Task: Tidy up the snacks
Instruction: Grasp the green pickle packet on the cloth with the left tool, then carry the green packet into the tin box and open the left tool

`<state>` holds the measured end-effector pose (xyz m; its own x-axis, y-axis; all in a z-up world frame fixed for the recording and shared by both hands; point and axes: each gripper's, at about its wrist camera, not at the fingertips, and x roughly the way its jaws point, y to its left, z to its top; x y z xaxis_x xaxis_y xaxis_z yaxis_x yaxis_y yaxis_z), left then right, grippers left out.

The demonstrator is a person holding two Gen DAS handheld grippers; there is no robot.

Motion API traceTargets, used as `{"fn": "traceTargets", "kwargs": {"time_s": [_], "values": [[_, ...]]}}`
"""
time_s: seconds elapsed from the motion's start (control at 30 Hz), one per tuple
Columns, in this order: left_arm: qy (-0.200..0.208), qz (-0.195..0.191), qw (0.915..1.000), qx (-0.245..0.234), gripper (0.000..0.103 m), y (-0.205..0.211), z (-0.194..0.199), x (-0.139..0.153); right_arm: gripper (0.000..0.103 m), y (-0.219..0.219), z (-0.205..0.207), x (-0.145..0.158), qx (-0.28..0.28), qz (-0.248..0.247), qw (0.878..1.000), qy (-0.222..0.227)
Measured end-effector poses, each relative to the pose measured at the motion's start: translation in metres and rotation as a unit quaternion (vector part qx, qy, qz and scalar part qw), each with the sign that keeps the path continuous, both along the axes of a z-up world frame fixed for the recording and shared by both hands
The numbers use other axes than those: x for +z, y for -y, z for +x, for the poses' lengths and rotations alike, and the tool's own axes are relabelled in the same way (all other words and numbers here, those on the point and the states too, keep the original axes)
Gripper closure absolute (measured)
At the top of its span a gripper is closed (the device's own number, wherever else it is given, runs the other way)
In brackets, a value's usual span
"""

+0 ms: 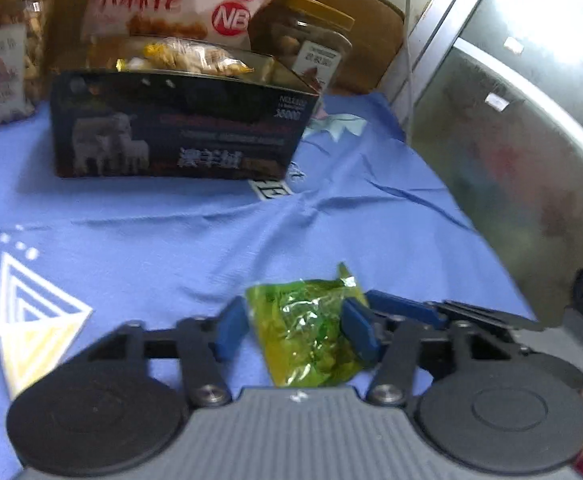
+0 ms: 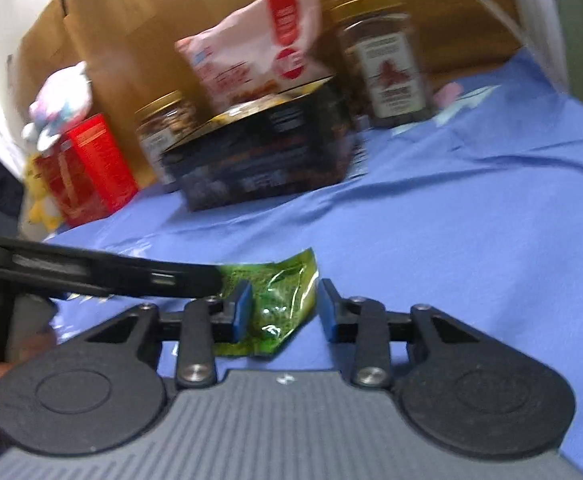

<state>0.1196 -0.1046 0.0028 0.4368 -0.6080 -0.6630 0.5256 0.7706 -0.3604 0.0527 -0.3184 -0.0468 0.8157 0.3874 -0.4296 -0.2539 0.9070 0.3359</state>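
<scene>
— Closest in: left gripper (image 1: 295, 328), one blue pad at each side of a crumpled green packet (image 1: 307, 336).

— Clamped on it?

— Cannot tell. Touching both edges, by the look of it; pressing or only resting against the wrapper, unclear through the blur.

— And the right gripper (image 2: 285, 308)?

— Spread apart. One pad over the packet's edge, the other clear of it, with bare blue cloth (image 2: 451, 240) between.

— Where exactly, that packet?

— Flat on the cloth, reached by both claws at once, well apart from the black box (image 1: 179, 132) further back.

— Anything in the box?

— Small wrapped snacks (image 1: 187, 58), plus a white-and-red bag (image 1: 171, 0) standing tall behind them. Flanked by a left jar (image 1: 7, 48) and a right jar (image 1: 315, 52).
</scene>
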Motion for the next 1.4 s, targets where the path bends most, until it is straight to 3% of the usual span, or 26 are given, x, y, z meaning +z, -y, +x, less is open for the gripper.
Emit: {"fn": "traceTargets", "kwargs": {"time_s": [0.03, 0.23, 0.5, 0.8, 0.97, 1.03, 1.1, 1.17, 1.27, 1.4], "values": [[0.003, 0.004, 1.0000, -0.004, 0.077, 0.000, -0.003, 0.000, 0.069, -0.003, -0.001, 0.001, -0.003, 0.001, 1.000, 0.002], [-0.017, -0.018, 0.9997, 0.008, 0.081, -0.047, -0.033, 0.000, 0.070, -0.029, -0.022, 0.000, 0.034, 0.017, 0.999, -0.006], [-0.011, 0.001, 0.9999, -0.002, 0.082, -0.094, -0.100, 0.001, 0.069, -0.071, -0.069, -0.001, 0.118, -0.036, 0.992, 0.009], [-0.003, -0.008, 0.9999, -0.011, 0.082, -0.100, -0.127, -0.002, 0.065, -0.083, -0.105, -0.004, 0.113, -0.085, 0.989, 0.035], [-0.007, -0.013, 0.9999, -0.008, 0.075, -0.102, -0.132, -0.002, 0.056, -0.082, -0.112, -0.008, 0.116, -0.083, 0.989, 0.032], [-0.010, -0.020, 0.9997, -0.013, 0.057, -0.103, -0.135, -0.001, 0.046, -0.085, -0.114, -0.010, 0.127, -0.093, 0.987, 0.034], [-0.007, -0.020, 0.9996, -0.017, 0.054, -0.103, -0.138, -0.001, 0.042, -0.093, -0.120, -0.014, 0.137, -0.121, 0.982, 0.045], [-0.002, -0.017, 0.9997, -0.015, 0.056, -0.102, -0.141, -0.001, 0.042, -0.101, -0.125, -0.018, 0.140, -0.152, 0.976, 0.064], [0.003, -0.016, 0.9998, -0.011, 0.060, -0.101, -0.142, -0.002, 0.043, -0.102, -0.122, -0.019, 0.140, -0.151, 0.976, 0.071], [0.010, -0.009, 0.9999, -0.005, 0.074, -0.099, -0.144, -0.002, 0.054, -0.102, -0.121, -0.019, 0.146, -0.151, 0.975, 0.077]]}}
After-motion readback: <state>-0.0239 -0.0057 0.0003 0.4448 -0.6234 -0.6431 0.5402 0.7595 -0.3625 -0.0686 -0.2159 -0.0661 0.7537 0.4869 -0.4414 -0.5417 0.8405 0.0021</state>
